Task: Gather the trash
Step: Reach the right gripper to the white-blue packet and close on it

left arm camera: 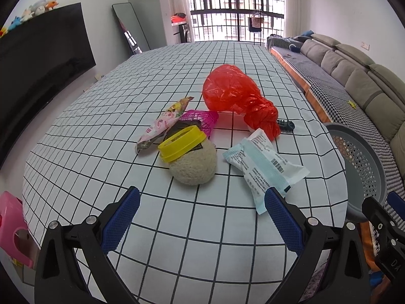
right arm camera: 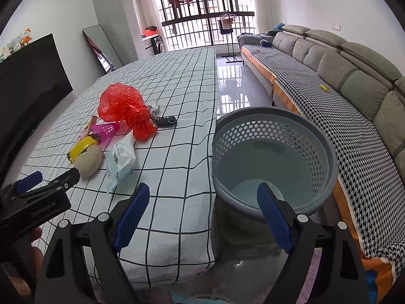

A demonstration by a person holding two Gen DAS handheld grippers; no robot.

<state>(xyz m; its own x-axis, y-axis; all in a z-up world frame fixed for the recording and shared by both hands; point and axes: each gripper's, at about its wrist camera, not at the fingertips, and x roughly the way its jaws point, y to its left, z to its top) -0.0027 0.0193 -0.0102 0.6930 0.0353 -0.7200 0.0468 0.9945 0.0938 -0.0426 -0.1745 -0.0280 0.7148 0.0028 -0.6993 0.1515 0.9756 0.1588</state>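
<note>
On the checked tablecloth (left arm camera: pixel 101 136) lies a pile of items: a red plastic bag (left arm camera: pixel 235 93) (right arm camera: pixel 124 106), a white and teal wrapper (left arm camera: pixel 265 164) (right arm camera: pixel 120 159), a pink snack wrapper (left arm camera: pixel 164 122), a pink mesh piece (left arm camera: pixel 202 120), a yellow ring (left arm camera: pixel 181 143) on a beige ball (left arm camera: pixel 195 167) and a small dark toy (left arm camera: pixel 286 125) (right arm camera: pixel 165 121). My left gripper (left arm camera: pixel 202 202) stands open just short of the ball and the white wrapper. My right gripper (right arm camera: pixel 202 197) is open, its right fingertip over the rim of the empty grey perforated bin (right arm camera: pixel 276 157).
The grey bin (left arm camera: pixel 364 167) stands on the floor beside the table's right edge. A long sofa (right arm camera: pixel 341 76) runs along the right wall, with a strip of glossy floor between. A pink stool (left arm camera: pixel 12 230) sits at the lower left. A dark TV (left arm camera: pixel 38 60) lines the left wall.
</note>
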